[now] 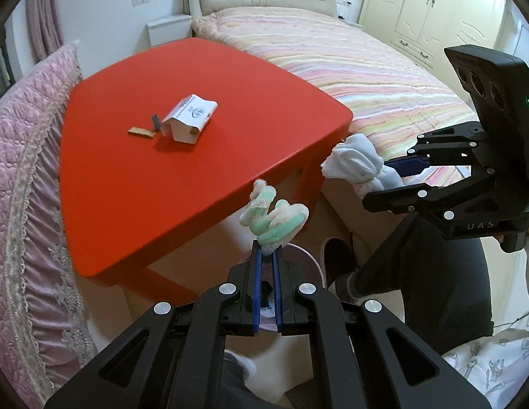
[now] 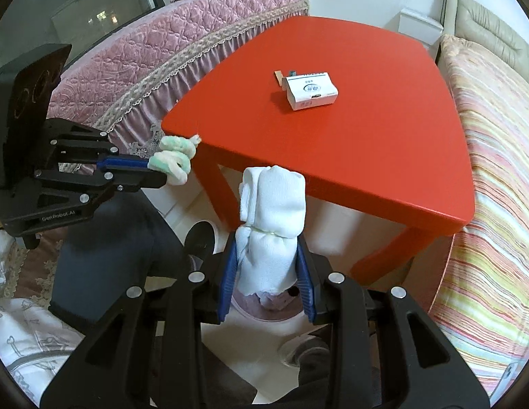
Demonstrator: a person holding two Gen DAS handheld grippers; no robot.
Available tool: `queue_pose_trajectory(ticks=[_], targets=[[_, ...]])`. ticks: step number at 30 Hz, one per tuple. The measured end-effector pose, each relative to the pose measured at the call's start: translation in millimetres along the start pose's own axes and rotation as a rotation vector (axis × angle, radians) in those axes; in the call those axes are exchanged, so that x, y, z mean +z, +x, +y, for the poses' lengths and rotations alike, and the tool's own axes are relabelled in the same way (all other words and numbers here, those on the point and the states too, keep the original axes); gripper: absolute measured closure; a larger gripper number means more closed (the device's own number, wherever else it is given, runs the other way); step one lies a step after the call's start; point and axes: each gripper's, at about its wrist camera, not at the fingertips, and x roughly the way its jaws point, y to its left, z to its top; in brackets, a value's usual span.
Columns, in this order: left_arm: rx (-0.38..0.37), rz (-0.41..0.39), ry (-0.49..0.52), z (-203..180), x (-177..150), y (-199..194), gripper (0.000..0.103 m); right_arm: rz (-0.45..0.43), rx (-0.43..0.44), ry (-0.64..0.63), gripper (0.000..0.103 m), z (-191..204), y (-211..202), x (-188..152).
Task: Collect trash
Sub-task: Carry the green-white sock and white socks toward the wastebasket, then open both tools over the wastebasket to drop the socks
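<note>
My left gripper (image 1: 267, 255) is shut on a fuzzy green-and-white scrap (image 1: 273, 218), held off the near edge of the red table (image 1: 182, 177); it also shows in the right wrist view (image 2: 172, 162). My right gripper (image 2: 267, 255) is shut on a rolled white cloth (image 2: 273, 211), held beside the table's corner; the left wrist view shows the cloth too (image 1: 358, 165). A white bin with a purple liner (image 2: 274, 310) lies below both grippers. On the table lie a crushed white carton (image 1: 189, 121), a small brown scrap (image 1: 140, 132) and a small dark piece (image 1: 156, 121).
A bed with a striped cover (image 1: 349, 68) runs along the table's right side. A pink quilted sofa cover (image 1: 22, 177) lies on the left. The person's leg and slipper (image 1: 339, 259) are by the bin. Cream wardrobes (image 1: 431, 10) stand at the back right.
</note>
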Motion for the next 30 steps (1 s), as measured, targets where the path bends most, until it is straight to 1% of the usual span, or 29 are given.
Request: queue_pose_trajectory(ticks=[12,14,15,16,17,18,19,20,21,24,27,30], targets=[[-0.025,0.012,0.014,-5,0,3,0.096,0.015,0.023,0.007,0.070,-2,3,-2],[-0.030,0.016,0.016,-6,0,4,0.093,0.015,0.030,0.010,0.067,-3,3,-3],[-0.036,0.019,0.017,-6,0,5,0.091,0.019,0.027,0.008,0.062,-3,4,-3],[-0.038,0.023,0.017,-6,0,6,0.084,0.020,0.027,0.007,0.049,-3,5,-3],[-0.031,0.026,0.015,-6,-1,8,0.074,0.018,0.026,0.010,0.042,-4,5,-3],[-0.023,0.022,0.008,-4,-1,9,0.045,0.018,0.021,0.016,0.032,-5,6,-3],[-0.023,0.013,-0.003,-3,-2,9,0.027,0.019,0.016,0.020,0.026,-6,6,-3],[-0.029,0.006,-0.016,0,-3,8,0.021,0.019,0.012,0.026,0.022,-7,7,-3],[-0.022,0.001,-0.022,1,-3,8,0.018,0.018,0.012,0.035,0.016,-9,7,-4],[-0.012,0.002,-0.044,6,-3,8,0.018,0.015,0.010,0.053,0.011,-12,6,-3],[-0.004,0.002,-0.062,12,-3,7,0.018,0.009,0.010,0.065,0.008,-14,6,-3],[-0.002,-0.003,-0.077,17,-3,5,0.017,0.006,0.013,0.069,0.007,-13,6,-2]])
